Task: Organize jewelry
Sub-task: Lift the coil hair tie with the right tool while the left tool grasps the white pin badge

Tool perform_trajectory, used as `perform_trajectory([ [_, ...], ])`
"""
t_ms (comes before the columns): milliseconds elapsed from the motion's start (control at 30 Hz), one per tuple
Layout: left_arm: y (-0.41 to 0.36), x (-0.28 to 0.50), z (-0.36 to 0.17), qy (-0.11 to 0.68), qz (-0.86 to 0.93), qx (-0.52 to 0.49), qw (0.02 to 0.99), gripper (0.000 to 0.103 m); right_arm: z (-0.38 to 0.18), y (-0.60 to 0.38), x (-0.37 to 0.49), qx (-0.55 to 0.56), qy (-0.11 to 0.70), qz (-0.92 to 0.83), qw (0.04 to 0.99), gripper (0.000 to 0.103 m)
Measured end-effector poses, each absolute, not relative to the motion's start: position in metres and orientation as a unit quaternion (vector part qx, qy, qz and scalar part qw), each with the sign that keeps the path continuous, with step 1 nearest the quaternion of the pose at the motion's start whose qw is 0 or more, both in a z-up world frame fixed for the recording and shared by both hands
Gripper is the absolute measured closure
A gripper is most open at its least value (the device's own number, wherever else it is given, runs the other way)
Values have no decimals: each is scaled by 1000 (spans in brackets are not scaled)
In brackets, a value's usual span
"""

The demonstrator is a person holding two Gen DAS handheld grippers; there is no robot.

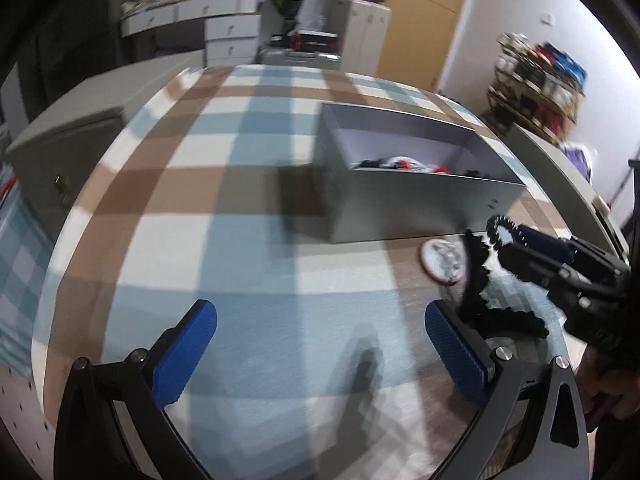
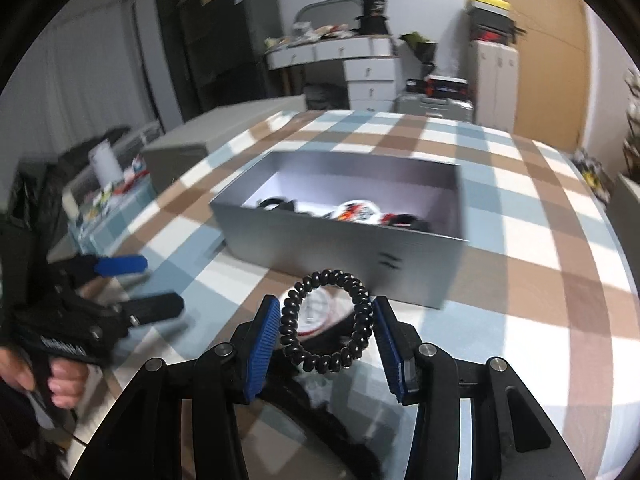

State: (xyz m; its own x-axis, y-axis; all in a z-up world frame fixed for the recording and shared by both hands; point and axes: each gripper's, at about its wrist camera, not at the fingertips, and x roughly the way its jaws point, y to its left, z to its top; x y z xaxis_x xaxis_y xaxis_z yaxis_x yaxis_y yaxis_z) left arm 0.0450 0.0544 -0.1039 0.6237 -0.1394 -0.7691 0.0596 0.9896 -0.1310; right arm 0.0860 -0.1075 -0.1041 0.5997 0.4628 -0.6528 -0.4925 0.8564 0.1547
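A black coiled bracelet (image 2: 289, 322) sits upright between the blue pads of my right gripper (image 2: 326, 305), which is shut on it above the table. In the left wrist view the same gripper (image 1: 505, 240) comes in from the right with the coil (image 1: 496, 225) at its tip. An open grey box (image 2: 320, 242) (image 1: 400, 208) stands just beyond, holding several black, white and red pieces (image 2: 356, 211). A white and red round piece (image 1: 440, 260) lies on the cloth in front of the box. My left gripper (image 1: 320, 344) (image 2: 136, 284) hangs open over bare cloth.
A checked blue, brown and white cloth (image 1: 240, 240) covers the table. A black frilly piece (image 1: 476, 280) lies by a shiny round dish (image 1: 520, 346) at the near right. A hand (image 2: 60, 384) holds the left gripper. Cabinets and clutter stand beyond the table.
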Motion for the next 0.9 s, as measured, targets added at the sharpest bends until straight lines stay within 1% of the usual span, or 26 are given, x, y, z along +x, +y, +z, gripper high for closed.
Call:
perform_trajectory([
  [133,35,59,-102,436,-73,-36,896,2,-96,-140,85,25,353,255,900,57],
  [333,10,81,-112,463,-71,2,884,2,-87,-171,76,49,327,244,911,57],
  [433,6,87,-116,475,-71,4,877,2,-84,-179,72,55,318,247,914,57],
  [633,-5,93,-115,469,-71,19,880,2,-83,-189,69,72,292,261,917,57],
  [900,-12,101,-120,487,-55,36,871,2,-93,-197,73,91,295,270,912,57],
])
